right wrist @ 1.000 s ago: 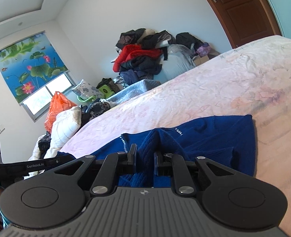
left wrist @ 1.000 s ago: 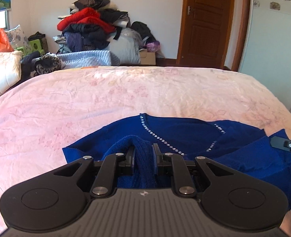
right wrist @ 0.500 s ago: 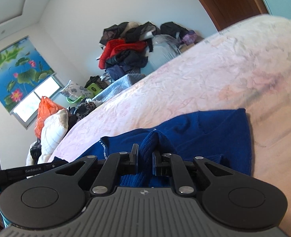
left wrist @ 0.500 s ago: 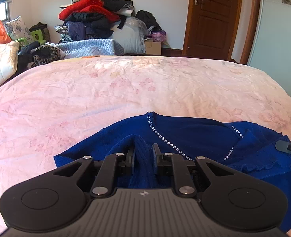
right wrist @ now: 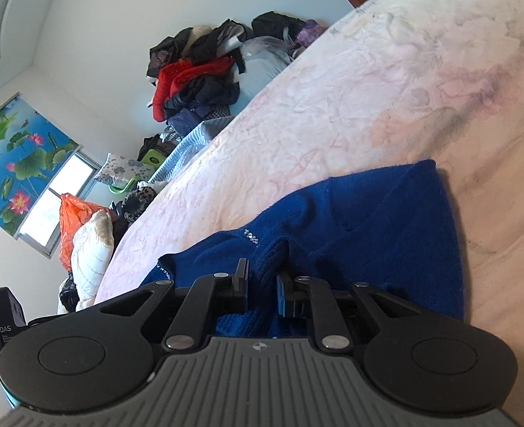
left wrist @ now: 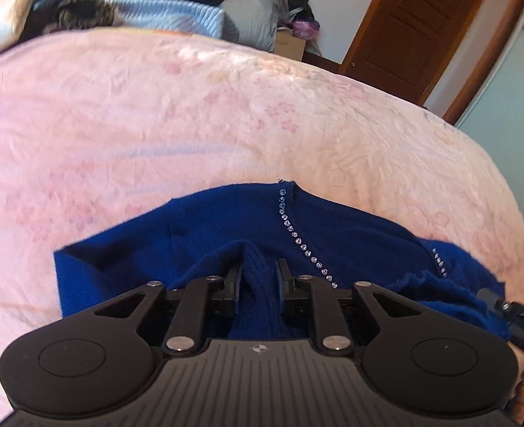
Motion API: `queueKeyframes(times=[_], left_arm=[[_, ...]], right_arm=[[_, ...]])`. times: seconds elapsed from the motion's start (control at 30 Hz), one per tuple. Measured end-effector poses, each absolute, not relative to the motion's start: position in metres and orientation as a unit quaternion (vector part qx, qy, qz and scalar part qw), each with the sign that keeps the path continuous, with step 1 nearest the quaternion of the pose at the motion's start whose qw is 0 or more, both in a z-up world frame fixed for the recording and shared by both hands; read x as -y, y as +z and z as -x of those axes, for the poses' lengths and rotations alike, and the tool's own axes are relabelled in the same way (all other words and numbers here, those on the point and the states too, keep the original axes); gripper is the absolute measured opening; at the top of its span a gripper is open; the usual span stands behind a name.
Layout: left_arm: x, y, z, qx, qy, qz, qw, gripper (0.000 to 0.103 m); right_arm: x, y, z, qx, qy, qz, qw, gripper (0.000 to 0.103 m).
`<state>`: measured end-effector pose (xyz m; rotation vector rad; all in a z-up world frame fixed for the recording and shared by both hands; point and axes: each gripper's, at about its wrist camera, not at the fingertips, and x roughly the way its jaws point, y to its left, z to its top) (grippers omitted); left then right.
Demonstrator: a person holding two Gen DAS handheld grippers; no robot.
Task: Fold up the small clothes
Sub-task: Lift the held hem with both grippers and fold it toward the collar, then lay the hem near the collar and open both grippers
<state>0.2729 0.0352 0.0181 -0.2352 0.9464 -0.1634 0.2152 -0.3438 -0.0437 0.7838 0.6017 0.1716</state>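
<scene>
Pinching a ribbed fold of the dark blue knitted sweater (left wrist: 226,227), the left gripper (left wrist: 258,277) has its jaws drawn nearly together on the cloth, and the right gripper (right wrist: 262,277) clamps a like ridge of the same garment, its jaws nearly together too. Beyond the fingers the sweater lies spread on the pink flowered bedspread (left wrist: 191,114), its long axis running across from one gripper to the other, so each hand has one end of the near edge. A row of small clear beads (left wrist: 297,238) marks the neckline just past the left jaws. The left tool tips steeply down at the bed; the right sits flatter and rolled sideways. I judge the next move carries the held edge forward over the body.
</scene>
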Motion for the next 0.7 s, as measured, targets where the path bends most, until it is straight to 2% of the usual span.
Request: queueKeyframes(times=[0.07,0.17,0.37,0.5,0.6,0.67,0.7], left_arm=[[-0.044,0.016,-0.277,-0.463,-0.084,0.141,0.871,0.020],[-0.059,0.015,-0.281,-0.471,-0.092,0.187,0.857,0.027],[-0.087,0.027,-0.285,-0.449,-0.084,0.252,0.853,0.038],[-0.094,0.042,-0.280,-0.422,-0.058,0.224,0.877,0.039],[-0.089,0.049,-0.273,-0.411,-0.060,0.170,0.893,0.041],[-0.081,0.049,-0.268,-0.412,-0.065,0.133,0.899,0.051],[-0.076,0.047,-0.265,-0.411,-0.066,0.113,0.902,0.052]], right_arm=[[0.348,-0.047,-0.219,-0.288,0.083,-0.398,0.867,0.032],[0.352,-0.049,-0.222,-0.282,0.090,-0.425,0.855,0.042],[0.350,-0.045,-0.224,-0.268,0.091,-0.431,0.857,0.056],[0.352,-0.040,-0.220,-0.241,0.083,-0.437,0.862,0.062],[0.354,-0.027,-0.214,-0.209,0.074,-0.416,0.882,0.071],[0.352,-0.020,-0.213,-0.203,0.082,-0.401,0.890,0.073],[0.350,-0.017,-0.214,-0.206,0.094,-0.392,0.892,0.074]])
